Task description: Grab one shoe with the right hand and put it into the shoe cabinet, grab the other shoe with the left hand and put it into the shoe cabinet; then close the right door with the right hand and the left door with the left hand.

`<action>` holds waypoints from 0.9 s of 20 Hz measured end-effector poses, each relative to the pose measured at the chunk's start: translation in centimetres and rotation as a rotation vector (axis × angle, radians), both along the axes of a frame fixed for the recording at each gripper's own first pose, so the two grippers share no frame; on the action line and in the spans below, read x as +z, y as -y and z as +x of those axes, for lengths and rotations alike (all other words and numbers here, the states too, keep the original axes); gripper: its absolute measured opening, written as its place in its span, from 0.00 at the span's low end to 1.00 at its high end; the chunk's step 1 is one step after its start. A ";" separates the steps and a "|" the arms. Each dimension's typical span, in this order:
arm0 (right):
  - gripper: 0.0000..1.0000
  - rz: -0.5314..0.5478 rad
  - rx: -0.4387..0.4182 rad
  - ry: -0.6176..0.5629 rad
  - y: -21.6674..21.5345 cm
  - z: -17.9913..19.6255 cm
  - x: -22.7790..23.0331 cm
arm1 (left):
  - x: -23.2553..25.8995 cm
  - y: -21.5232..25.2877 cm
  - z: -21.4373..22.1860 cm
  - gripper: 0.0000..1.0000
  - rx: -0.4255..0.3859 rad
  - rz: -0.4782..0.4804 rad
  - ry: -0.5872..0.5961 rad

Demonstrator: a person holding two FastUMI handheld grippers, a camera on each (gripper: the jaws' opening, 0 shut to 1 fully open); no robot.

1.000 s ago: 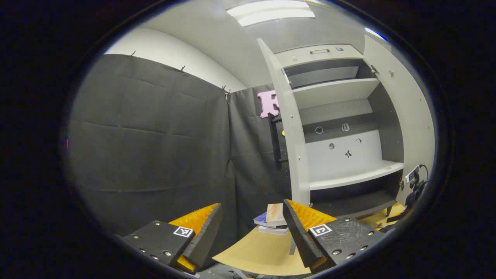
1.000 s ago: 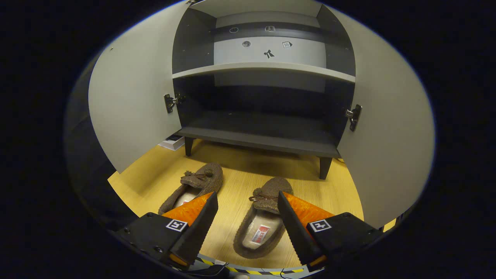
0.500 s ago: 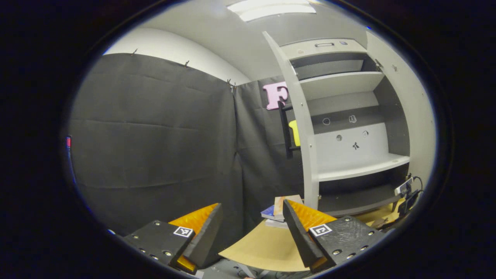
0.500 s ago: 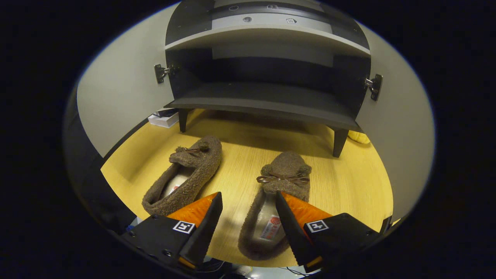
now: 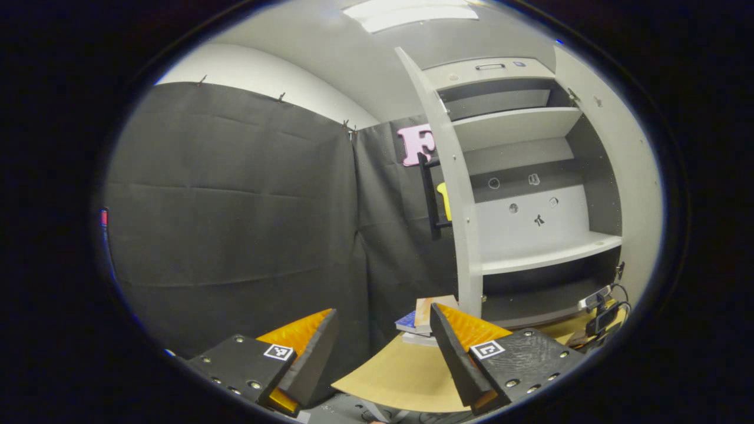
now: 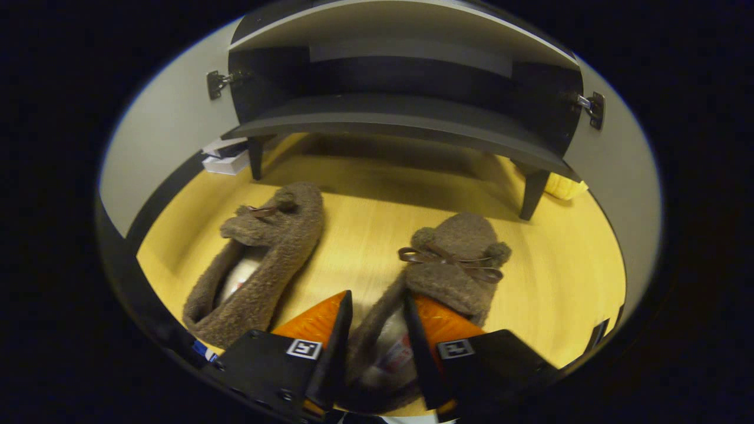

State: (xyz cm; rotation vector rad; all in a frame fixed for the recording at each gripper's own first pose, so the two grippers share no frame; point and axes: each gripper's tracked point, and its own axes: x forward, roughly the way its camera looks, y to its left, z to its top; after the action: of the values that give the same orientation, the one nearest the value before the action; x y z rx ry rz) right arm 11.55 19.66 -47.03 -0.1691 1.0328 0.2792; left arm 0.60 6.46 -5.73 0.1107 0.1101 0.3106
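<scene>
1. Right gripper (image 6: 374, 330): the jaws are narrowed around the side wall of the right-hand shoe (image 6: 449, 268). One finger sits outside the shoe, the other looks to be inside its opening. Whether both really press on the fuzzy wall I can't tell, since the view is blurry down there.
2. Left gripper (image 5: 383, 341): the jaws are wide apart with nothing between them, held up in the air and aimed at the black cloth wall (image 5: 224, 218) and the edge of the left door (image 5: 456, 194).
3. Edges and room: the shoe cabinet (image 6: 406, 112) stands on short legs just behind the shoes, with a shadowed gap under its bottom shelf. Both doors are swung open, the right door (image 6: 618, 194) flanking the floor on one side. The dark bottom compartment has nothing in it that I can see, and the lip of its shelf faces the shoes.
4. Count: two brown fuzzy slipper-type shoes, each with a little bow. The other shoe (image 6: 259, 259) lies well apart to the left, angled slightly, toe toward the cabinet. There are two cabinet doors and two pale shelves higher up in the left gripper view.
5. Surface and room: the shoes sit on a light yellow wood-look floor (image 6: 365, 229). A small stack of books (image 5: 421, 327) sits on the floor beside the left door. Something yellow (image 6: 564, 187) peeks out by the right cabinet leg. Ceiling light panel (image 5: 412, 13) overhead.
</scene>
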 end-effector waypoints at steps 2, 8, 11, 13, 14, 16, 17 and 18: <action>0.29 -0.013 0.003 0.007 0.4 0.1 0.0 | 0.1 0.3 0.0 0.99 -0.004 0.007 0.002; 0.04 0.024 0.003 0.046 1.8 -0.3 2.4 | 0.5 1.7 -0.1 0.99 -0.033 0.001 0.012; 0.04 0.055 -0.001 0.055 2.4 -0.5 4.0 | 0.7 2.7 0.2 0.92 -0.056 -0.003 0.018; 0.04 0.076 -0.018 0.058 3.1 -0.8 5.1 | 0.9 3.7 0.3 0.92 -0.081 -0.009 0.023; 0.04 0.083 -0.025 0.067 3.5 -0.7 5.8 | 1.0 4.3 0.4 0.92 -0.096 -0.013 0.025; 0.04 0.095 -0.034 0.092 4.2 -0.6 7.2 | 1.4 5.5 0.6 0.92 -0.126 -0.016 0.034; 0.04 0.101 -0.033 0.106 4.5 -0.4 8.2 | 1.5 6.0 0.6 0.92 -0.140 -0.016 0.040; 0.04 0.106 -0.031 0.122 4.7 -0.3 9.1 | 1.7 6.6 0.7 0.92 -0.155 -0.017 0.046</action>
State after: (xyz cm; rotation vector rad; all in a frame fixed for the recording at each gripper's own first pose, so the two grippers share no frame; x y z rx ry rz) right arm 11.29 14.96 -37.92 -0.0731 0.8964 0.2916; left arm 1.32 -0.18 -4.08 0.0946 0.0580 0.1575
